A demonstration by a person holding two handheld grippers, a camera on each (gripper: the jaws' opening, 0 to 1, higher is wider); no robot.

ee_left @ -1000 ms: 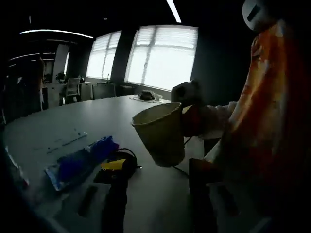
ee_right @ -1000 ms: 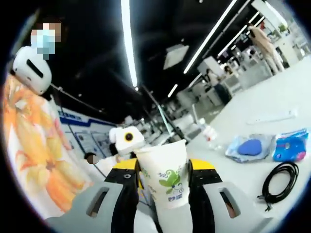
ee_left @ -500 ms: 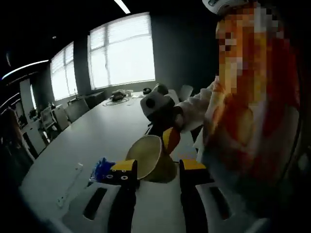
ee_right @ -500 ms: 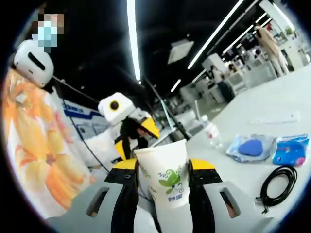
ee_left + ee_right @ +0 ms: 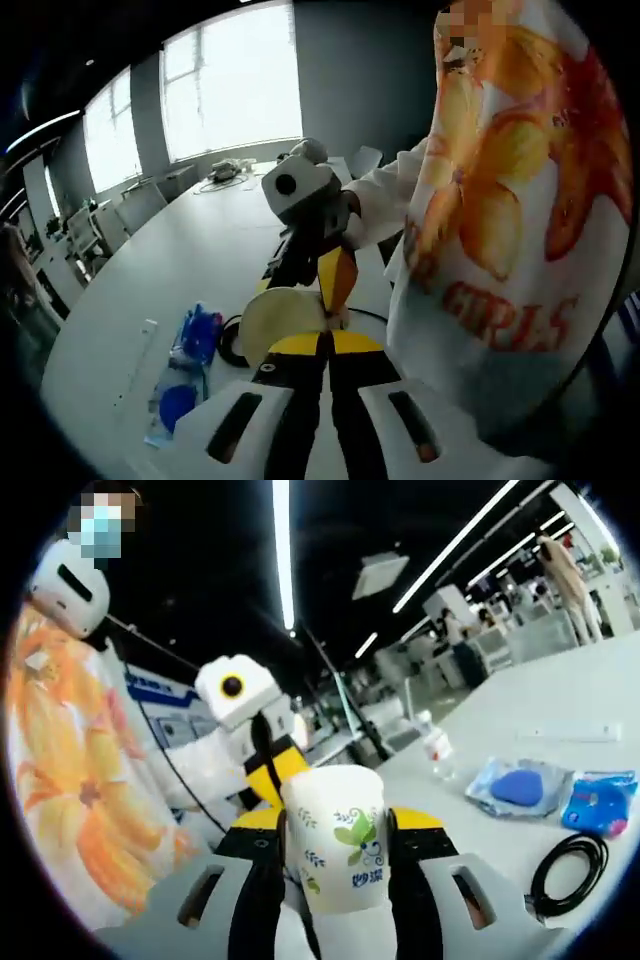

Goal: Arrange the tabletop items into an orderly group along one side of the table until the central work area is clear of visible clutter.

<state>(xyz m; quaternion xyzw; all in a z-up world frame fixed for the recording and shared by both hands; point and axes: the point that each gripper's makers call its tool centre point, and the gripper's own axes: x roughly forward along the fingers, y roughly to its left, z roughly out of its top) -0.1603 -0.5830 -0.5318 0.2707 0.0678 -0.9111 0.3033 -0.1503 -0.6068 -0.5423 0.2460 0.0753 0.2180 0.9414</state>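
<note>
On the table, the coiled cable lay nearest the paper cup. Beyond the cable sat two pouches side by side, the bottle left of them, the power strip farther behind.

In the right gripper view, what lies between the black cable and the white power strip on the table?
In the right gripper view, two blue packets lie between the black cable and the white power strip: a clear packet with a blue object inside, and a bright blue packet beside it.
</note>
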